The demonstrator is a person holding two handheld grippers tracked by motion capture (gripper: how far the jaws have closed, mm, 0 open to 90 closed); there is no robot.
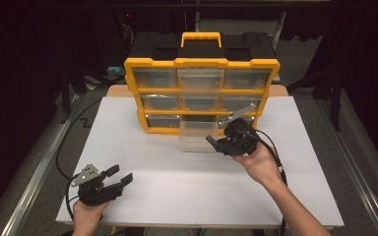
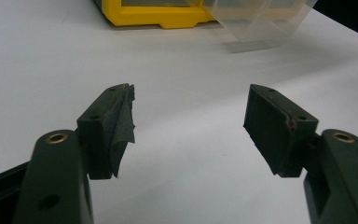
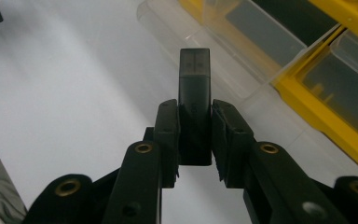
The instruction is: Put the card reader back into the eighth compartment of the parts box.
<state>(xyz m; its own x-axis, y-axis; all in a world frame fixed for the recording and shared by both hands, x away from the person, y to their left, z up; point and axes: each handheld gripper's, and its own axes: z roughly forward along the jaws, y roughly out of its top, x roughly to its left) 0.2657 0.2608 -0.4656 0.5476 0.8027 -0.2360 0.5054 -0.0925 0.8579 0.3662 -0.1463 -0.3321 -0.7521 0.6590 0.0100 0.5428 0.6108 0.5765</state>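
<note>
A yellow drawer organiser (image 1: pixel 202 93) with clear drawers stands at the back of the white table (image 1: pixel 142 162). One clear drawer (image 1: pixel 197 137) is pulled out at the bottom middle, its front resting on the table. My right gripper (image 1: pixel 214 142) hovers just right of that drawer, shut on a small black USB stick (image 3: pixel 194 93) that pokes out past its fingertips. Near the front left, my left gripper (image 1: pixel 118 174) stays low over bare table with its jaws open and nothing between them. The pulled-out drawer (image 2: pixel 256 21) lies ahead of it.
The organiser's black top and yellow carry handle (image 1: pixel 201 38) rise behind. Metal rails (image 1: pixel 34 172) run along both sides of the table. A black cable (image 1: pixel 69 142) trails off the left side. Bare white surface stretches between the two grippers.
</note>
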